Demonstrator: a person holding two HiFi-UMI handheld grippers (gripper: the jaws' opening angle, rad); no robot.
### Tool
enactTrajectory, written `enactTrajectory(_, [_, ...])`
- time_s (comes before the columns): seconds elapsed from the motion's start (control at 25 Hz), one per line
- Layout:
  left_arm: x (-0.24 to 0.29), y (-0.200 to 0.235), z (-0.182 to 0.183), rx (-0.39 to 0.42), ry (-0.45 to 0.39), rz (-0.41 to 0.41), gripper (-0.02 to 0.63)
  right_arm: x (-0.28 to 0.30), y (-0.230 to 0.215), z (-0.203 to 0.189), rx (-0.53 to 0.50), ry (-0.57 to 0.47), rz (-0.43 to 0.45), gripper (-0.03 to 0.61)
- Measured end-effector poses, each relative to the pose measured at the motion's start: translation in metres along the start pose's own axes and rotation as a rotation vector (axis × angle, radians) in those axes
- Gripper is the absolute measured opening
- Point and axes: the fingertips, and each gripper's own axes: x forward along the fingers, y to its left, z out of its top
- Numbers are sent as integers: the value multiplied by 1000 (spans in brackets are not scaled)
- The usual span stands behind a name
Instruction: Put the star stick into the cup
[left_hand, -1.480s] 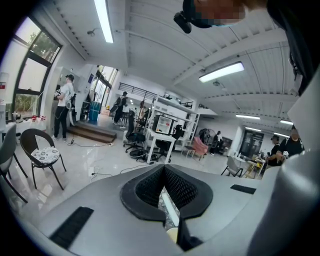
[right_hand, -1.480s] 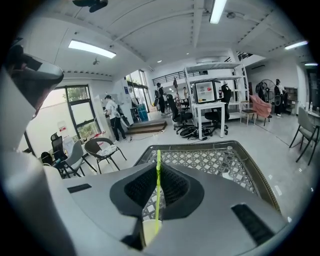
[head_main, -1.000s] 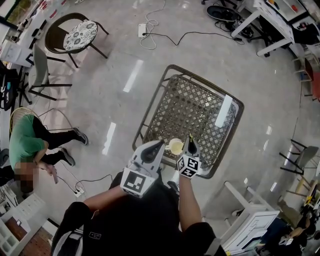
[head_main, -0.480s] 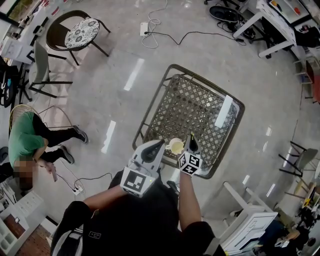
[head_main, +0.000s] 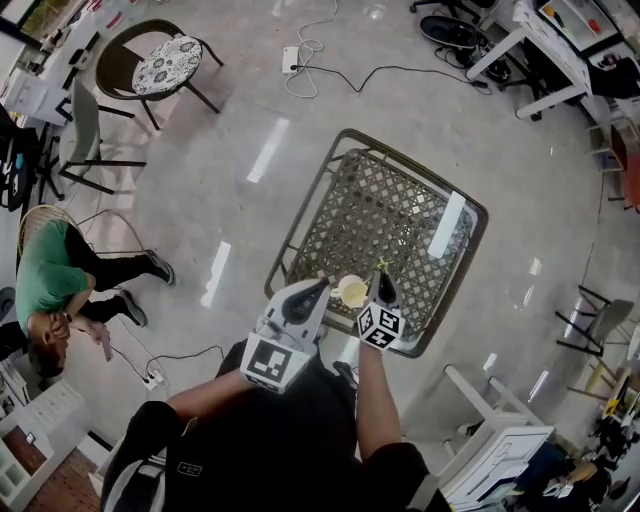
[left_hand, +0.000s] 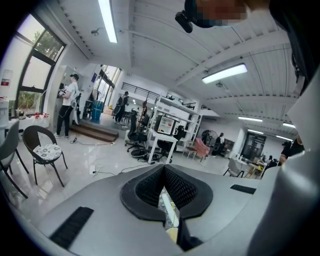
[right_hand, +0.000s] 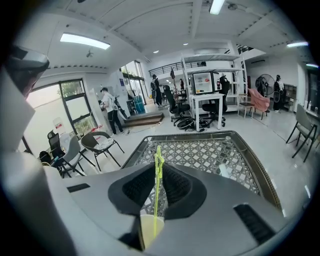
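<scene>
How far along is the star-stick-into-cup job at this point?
Done: the star stick is gripped upright in the right gripper, jaws shut on it. In hand: its lower end is at the mouth of the cup, seemingly dipping in. Left: release it into the cup. The left gripper, shut, waits beside the cup.

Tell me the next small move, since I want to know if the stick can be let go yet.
Probably ease the right gripper down a little. Its jaws are shut on the stick, whose lower end meets the mouth of the cup, but its depth inside cannot be told; releasing now might tip it out.
</scene>
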Motion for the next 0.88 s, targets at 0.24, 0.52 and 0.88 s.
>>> enactTrajectory(0.24, [-7,-10,0,8,-25,-4,14,-11,1,2,7,-24,9,29])
enactTrajectory(0.52, [-29,-25,5,20,-57,11,14,-39,-1,-6,73,-35,13,29])
enactTrajectory(0.88, [-76,-67,10,62,-99,28,15,-98,3,2,84,-70,39,28])
